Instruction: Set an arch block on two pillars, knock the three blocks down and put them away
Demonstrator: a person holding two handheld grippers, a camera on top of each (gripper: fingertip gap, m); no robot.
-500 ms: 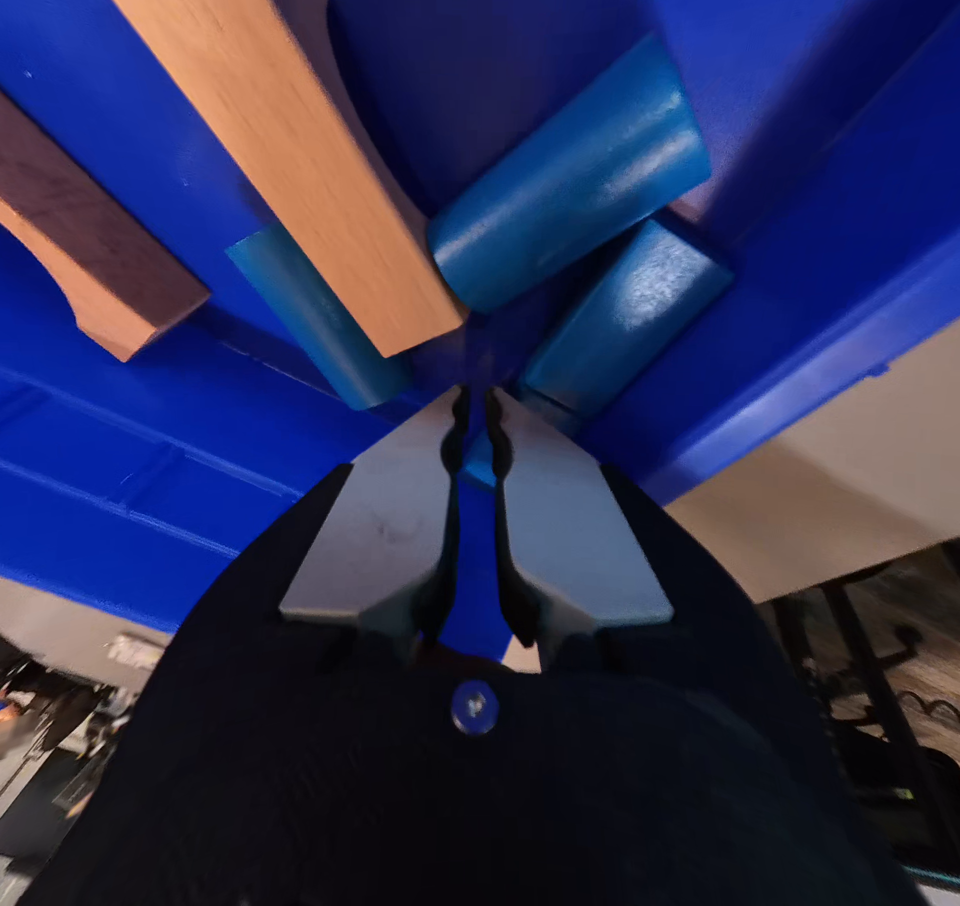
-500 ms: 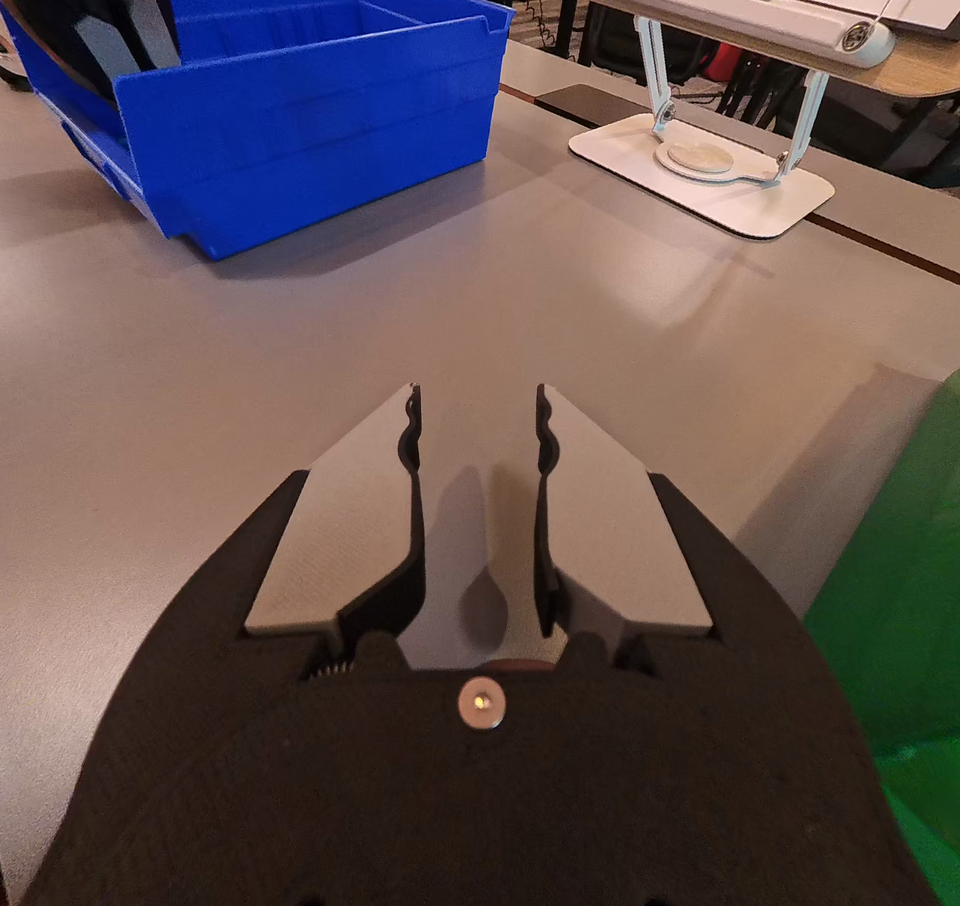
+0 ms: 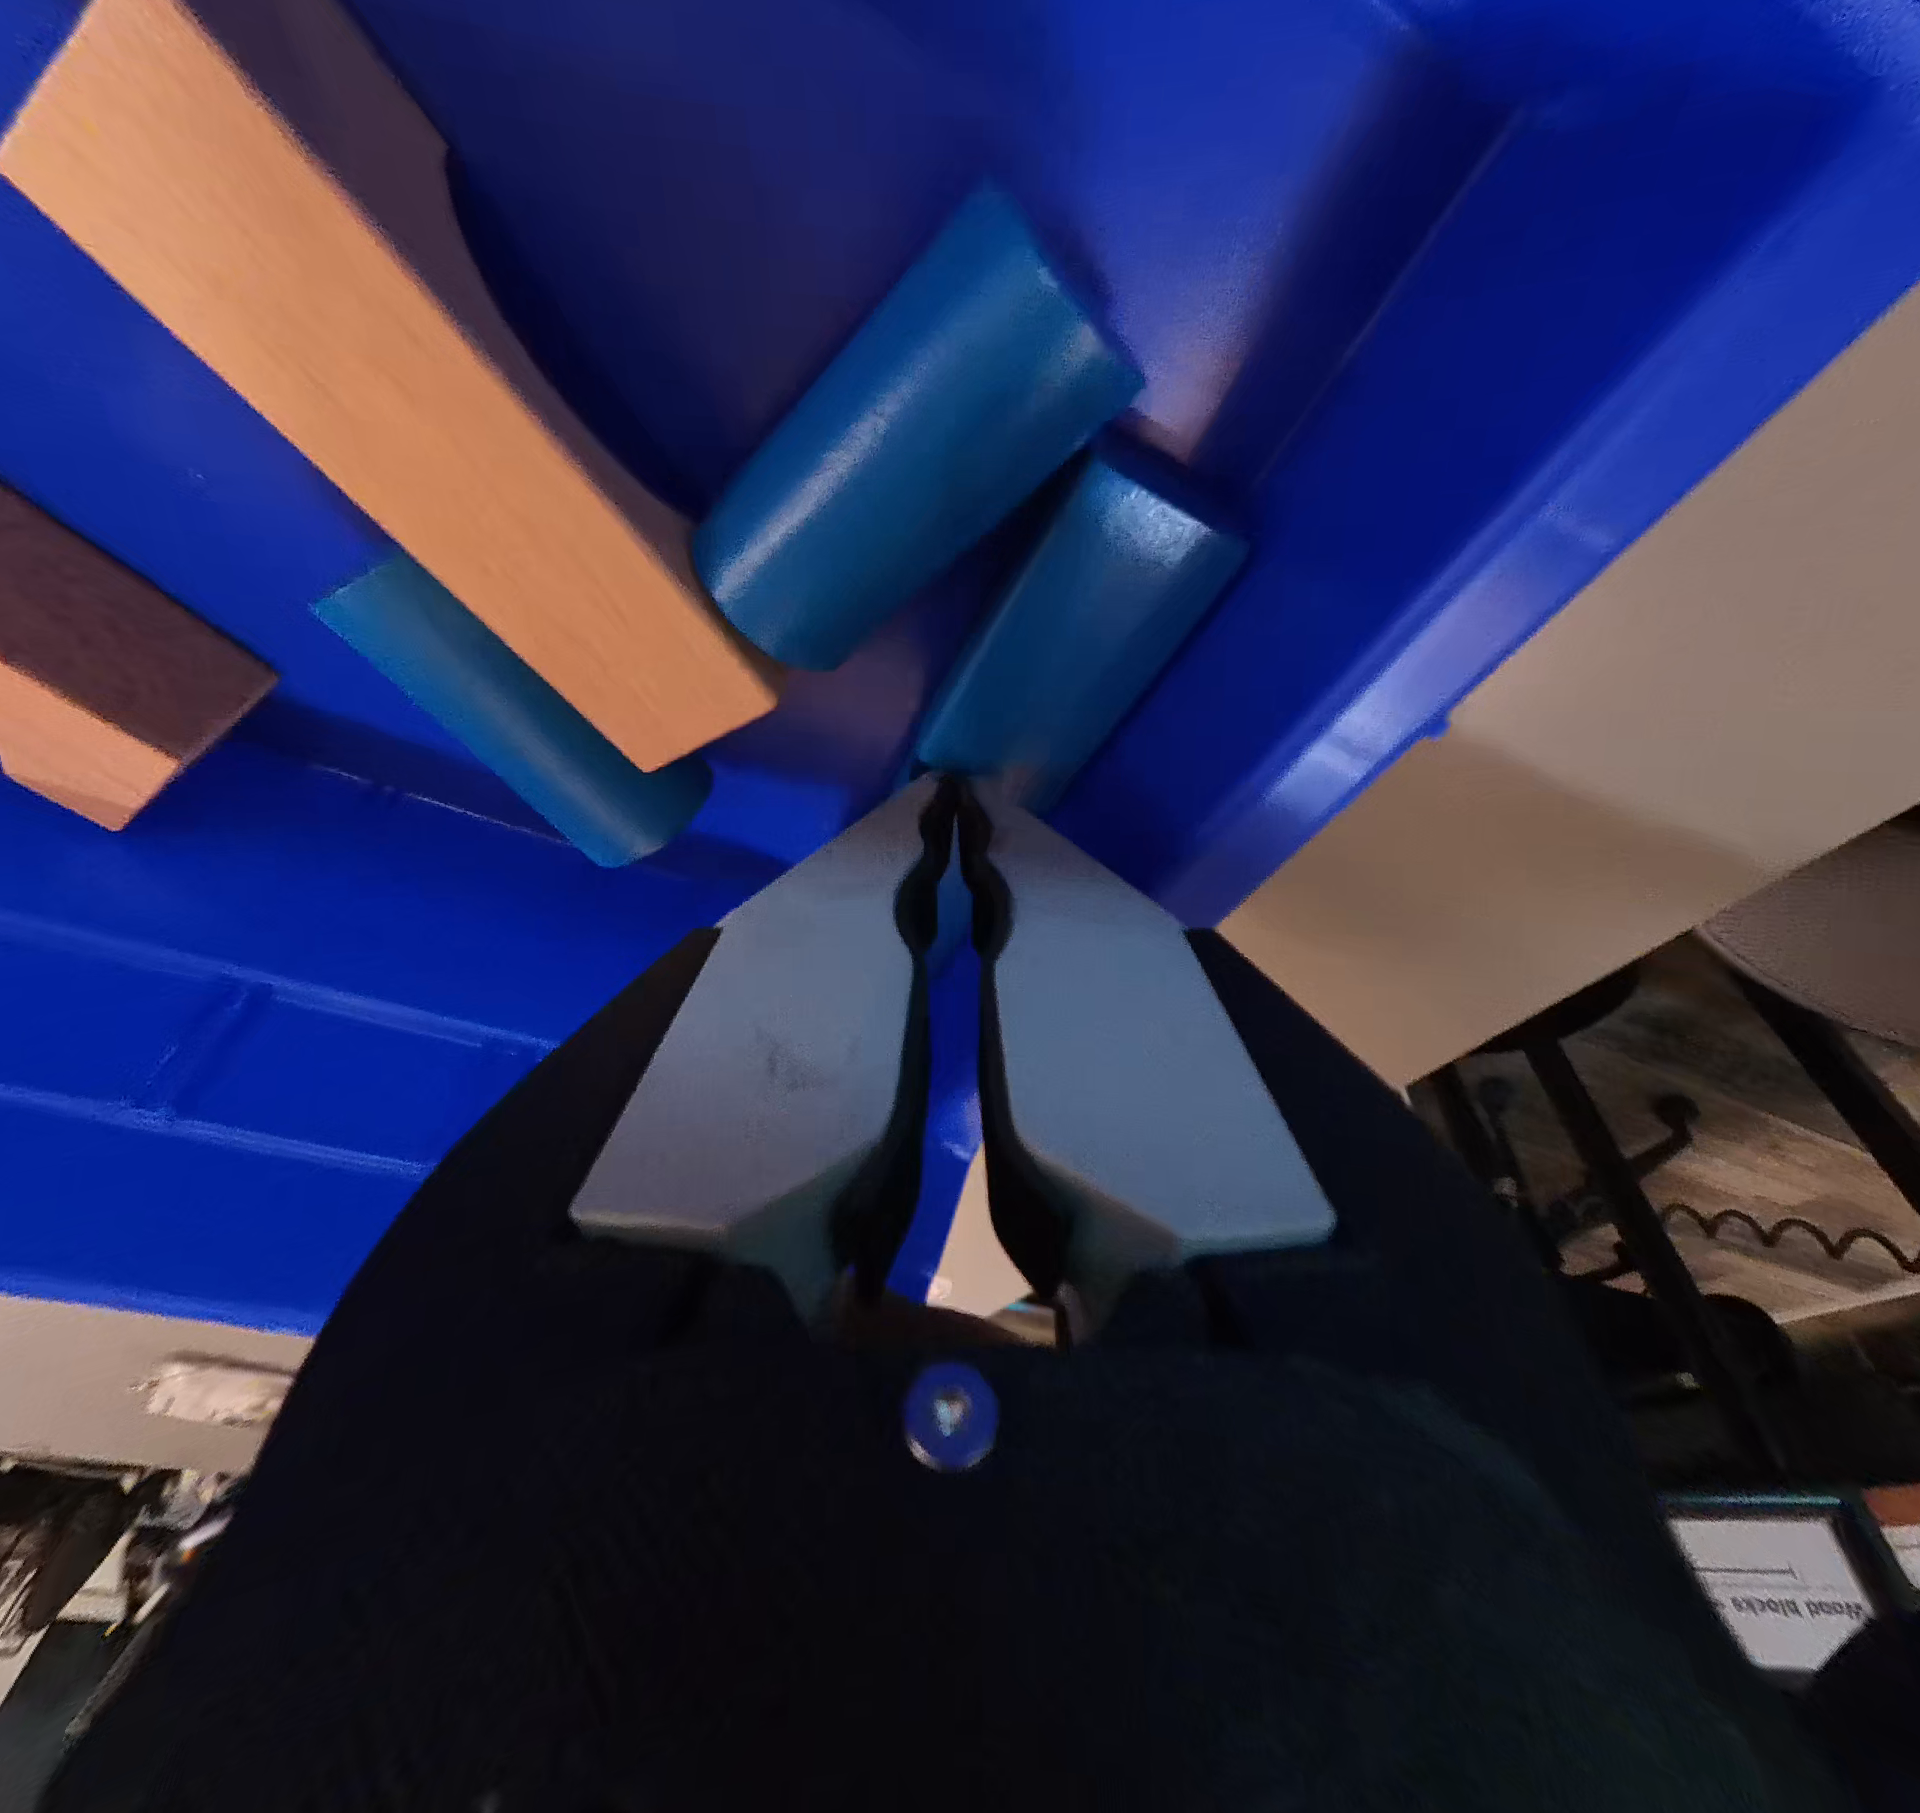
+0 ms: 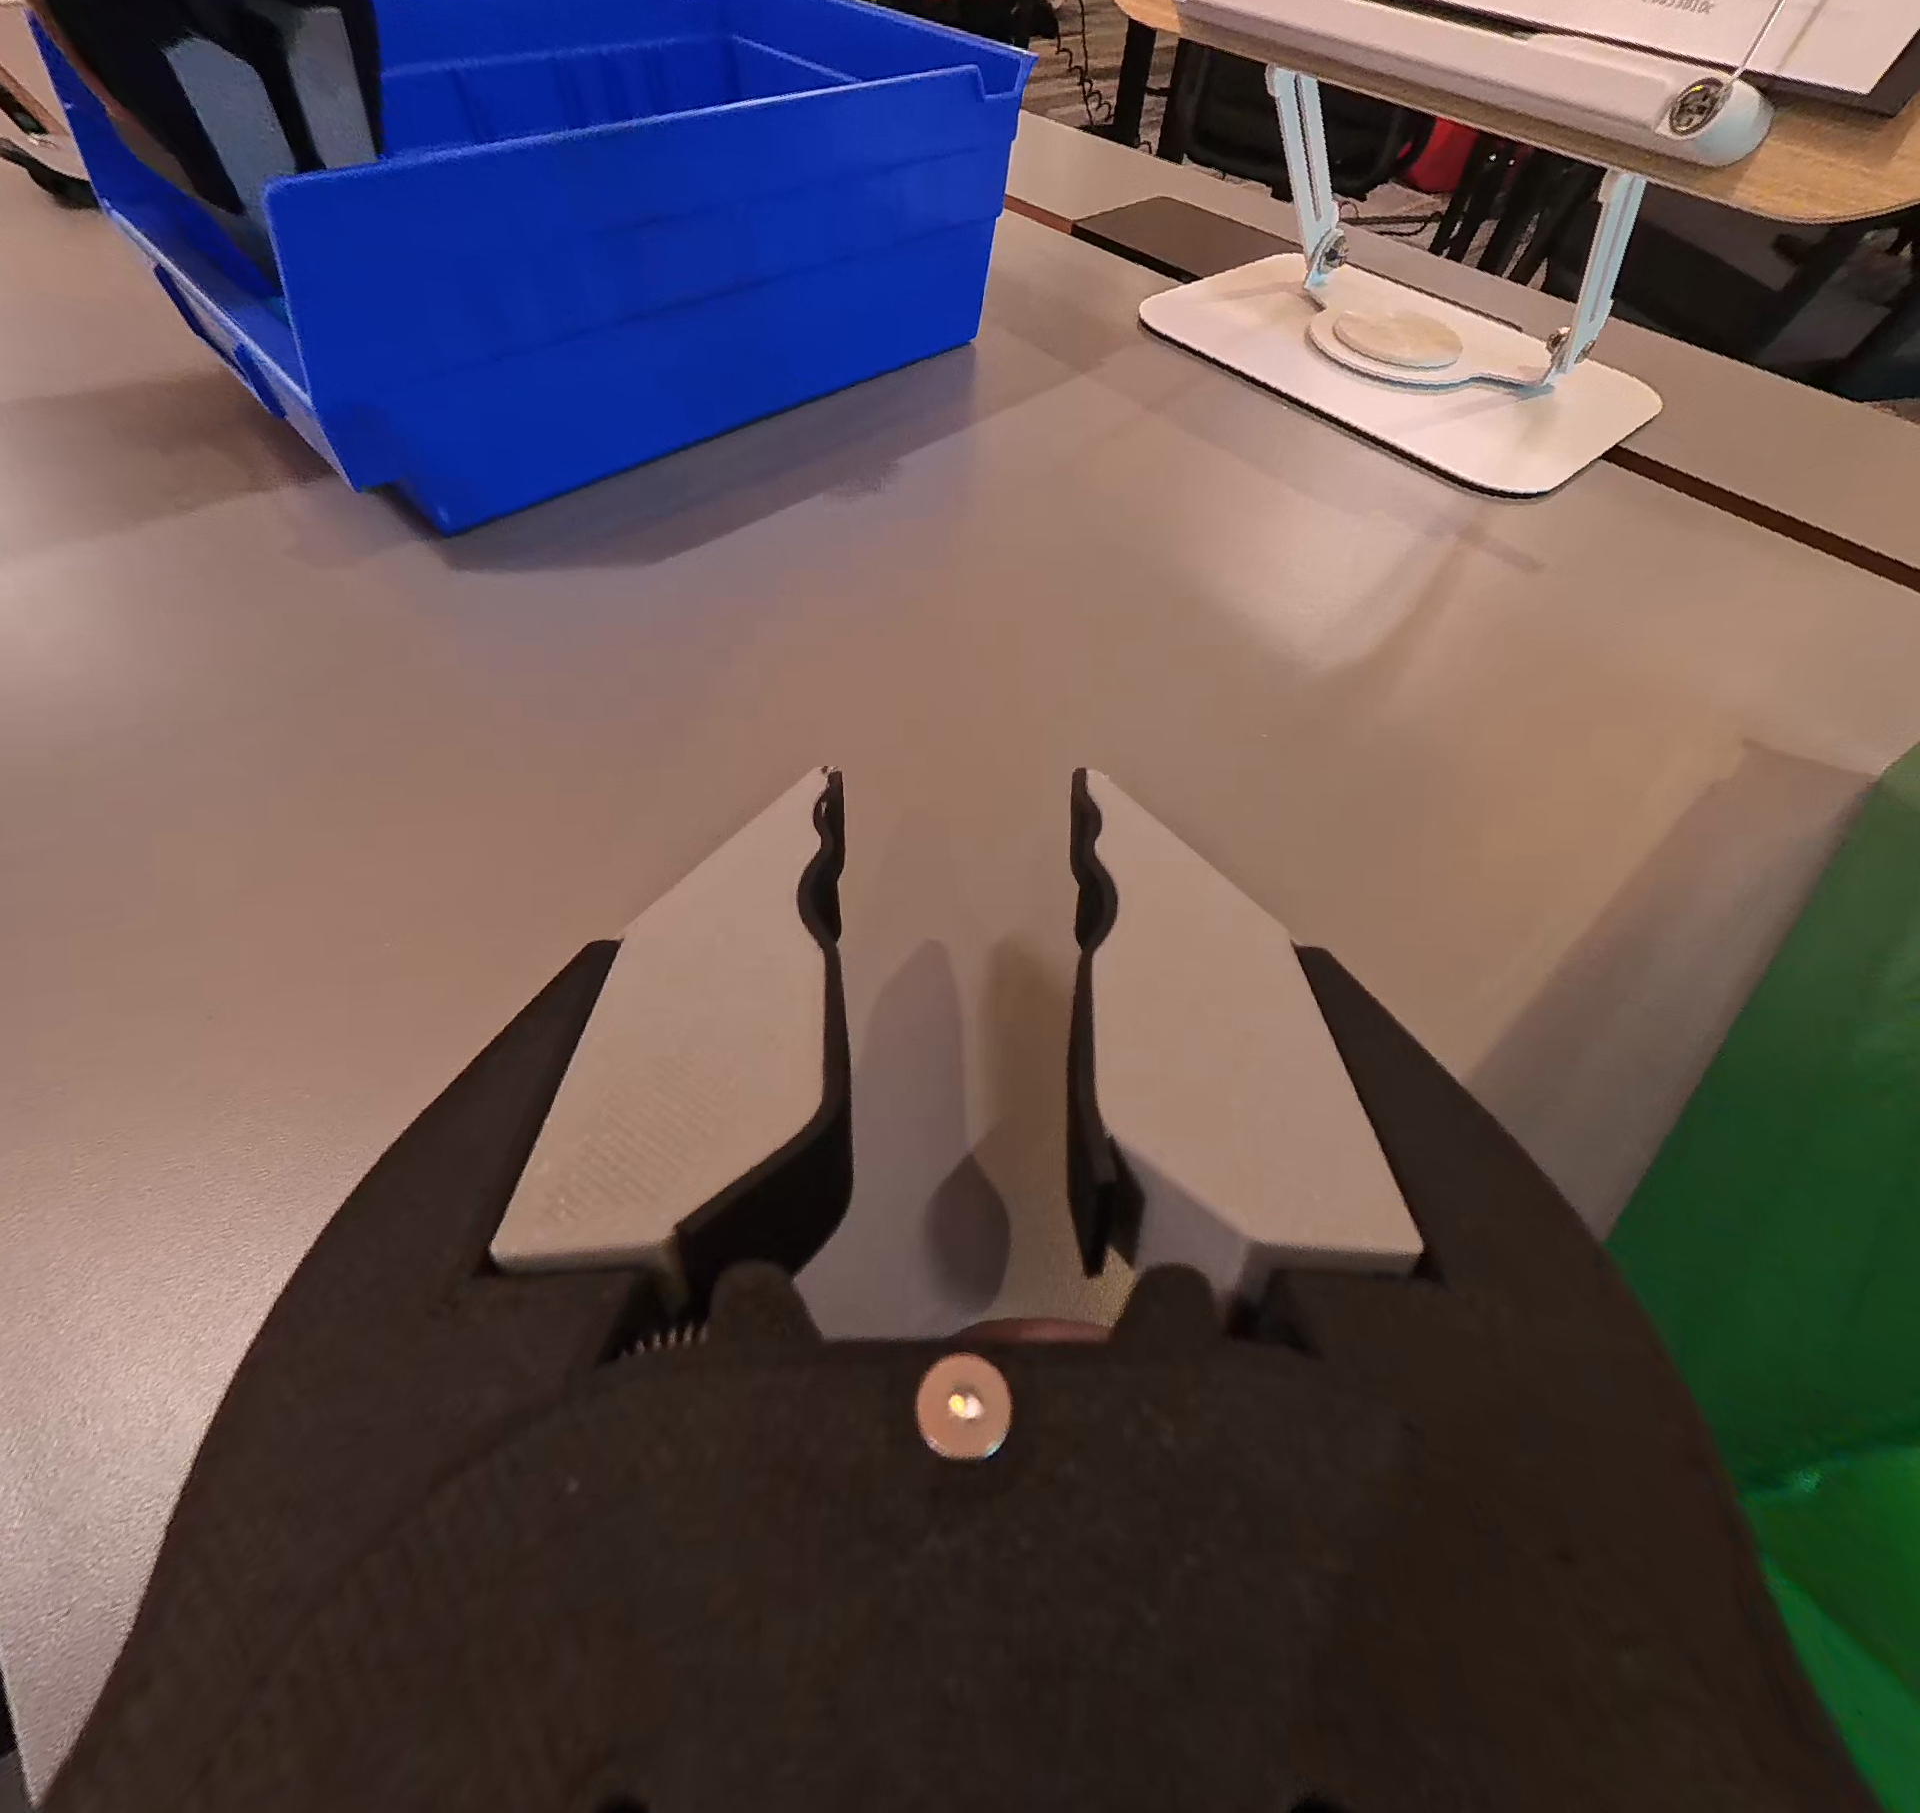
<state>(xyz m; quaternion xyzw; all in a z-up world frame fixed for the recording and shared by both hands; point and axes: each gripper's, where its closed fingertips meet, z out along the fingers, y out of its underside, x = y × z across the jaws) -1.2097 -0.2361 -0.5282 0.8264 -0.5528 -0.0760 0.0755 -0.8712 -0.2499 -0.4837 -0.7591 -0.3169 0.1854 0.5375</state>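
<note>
The blocks are seen lying in the blue bin [image 3: 1455, 516], wooden arch block [image 3: 395, 392] beside blue pillars [image 3: 904, 454]; the left gripper [image 3: 954, 795] is clenched empty; the right gripper [image 4: 954, 787] is held released over the bare table [image 4: 623, 724]; the task is judged nearly done.

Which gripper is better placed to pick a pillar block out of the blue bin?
Left. The left gripper is already inside the blue bin, its closed tips at a blue pillar block. The right gripper is open over bare table, well away from the bin.

Second wooden arch block [image 3: 94, 683] cut off at left edge; bin [image 4: 623, 236] interior hidden behind its wall.
</note>
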